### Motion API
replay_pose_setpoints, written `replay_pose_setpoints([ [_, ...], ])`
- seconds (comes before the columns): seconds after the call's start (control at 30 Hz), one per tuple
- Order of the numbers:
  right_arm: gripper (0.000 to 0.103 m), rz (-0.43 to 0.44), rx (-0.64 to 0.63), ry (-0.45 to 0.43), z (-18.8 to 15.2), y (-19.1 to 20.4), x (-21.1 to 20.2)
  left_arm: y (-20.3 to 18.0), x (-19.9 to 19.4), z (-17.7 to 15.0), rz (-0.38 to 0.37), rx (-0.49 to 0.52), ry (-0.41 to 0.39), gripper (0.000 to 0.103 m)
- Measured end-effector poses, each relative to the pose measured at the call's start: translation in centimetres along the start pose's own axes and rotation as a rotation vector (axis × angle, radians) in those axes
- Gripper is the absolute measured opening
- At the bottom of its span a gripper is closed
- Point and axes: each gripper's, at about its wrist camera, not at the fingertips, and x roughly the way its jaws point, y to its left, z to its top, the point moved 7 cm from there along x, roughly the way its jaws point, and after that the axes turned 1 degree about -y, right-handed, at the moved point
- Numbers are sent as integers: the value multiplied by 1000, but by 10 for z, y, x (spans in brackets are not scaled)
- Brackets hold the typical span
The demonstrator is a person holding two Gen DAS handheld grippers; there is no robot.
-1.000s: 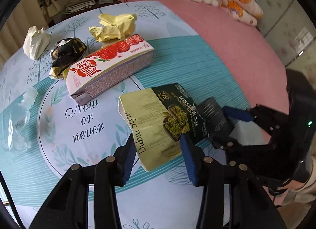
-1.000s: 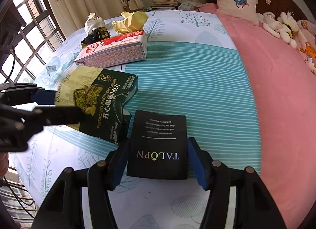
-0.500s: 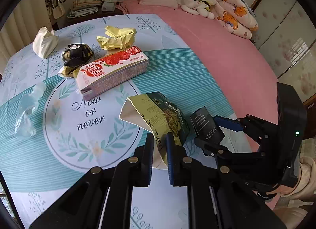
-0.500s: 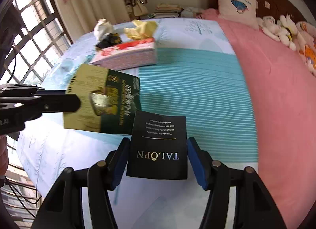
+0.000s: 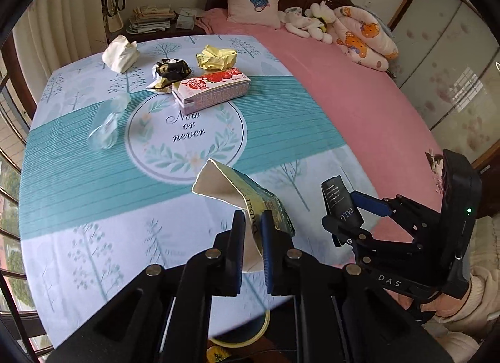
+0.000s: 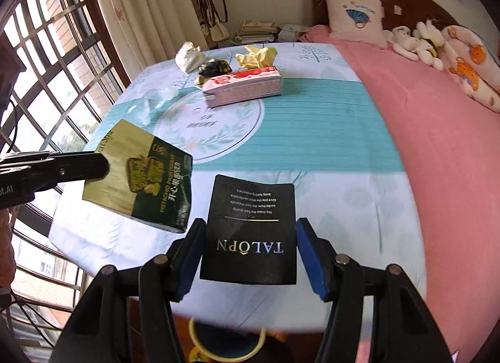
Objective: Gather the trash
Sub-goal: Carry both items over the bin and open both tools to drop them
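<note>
My left gripper (image 5: pixel 252 222) is shut on a gold and green pistachio chocolate box (image 5: pixel 250 197), held in the air above the bed's near edge; it also shows in the right wrist view (image 6: pixel 140 175). My right gripper (image 6: pixel 248 238) is shut on a black TALOPN packet (image 6: pixel 250 231), which also shows in the left wrist view (image 5: pixel 340 203). On the bedspread (image 5: pixel 93 175) lie a strawberry milk carton (image 5: pixel 212 89), a black and gold wrapper (image 5: pixel 170 72), a yellow wrapper (image 5: pixel 217 58), a white tissue (image 5: pixel 120 53) and a clear plastic bottle (image 5: pixel 107 125).
A yellow-rimmed bin (image 6: pixel 225 344) sits on the floor below the bed's near edge, also in the left wrist view (image 5: pixel 247 331). A pink sheet (image 5: pixel 359 97), pillow and soft toys (image 5: pixel 312 23) lie right. A barred window (image 6: pixel 47 81) is left.
My left gripper closed on the chocolate box and lifted it off the bedspread. Both grippers drew back toward the bed's near edge with their loads.
</note>
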Motion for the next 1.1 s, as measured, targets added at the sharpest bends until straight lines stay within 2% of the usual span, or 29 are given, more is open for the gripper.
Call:
replay_pose_setpoints([
  [0.13,59,-15,58,-19,-36,26,-31,-1,-41,-35,-24,29,-19,8],
  [0.3,59,-30,115,-18,-84,52,-58,-4,-74,-83,-56,56,-4,8],
  [0.43,59,-35,155,34,-125,64,-65,-6,-85,-128,-71,66,46,8],
  [0.57,59,-50,190,116,-164,67,-58,-10,-77,-170,-80,68,122,8],
  [0.73,59,-66,200,195,-207,65,-30,-10,-38,-215,-73,49,200,8],
  [0.83,59,-65,212,245,-239,63,5,-7,2,-244,-52,52,239,8],
  [1.1,59,-37,223,350,-329,49,142,23,153,-321,20,47,324,8],
])
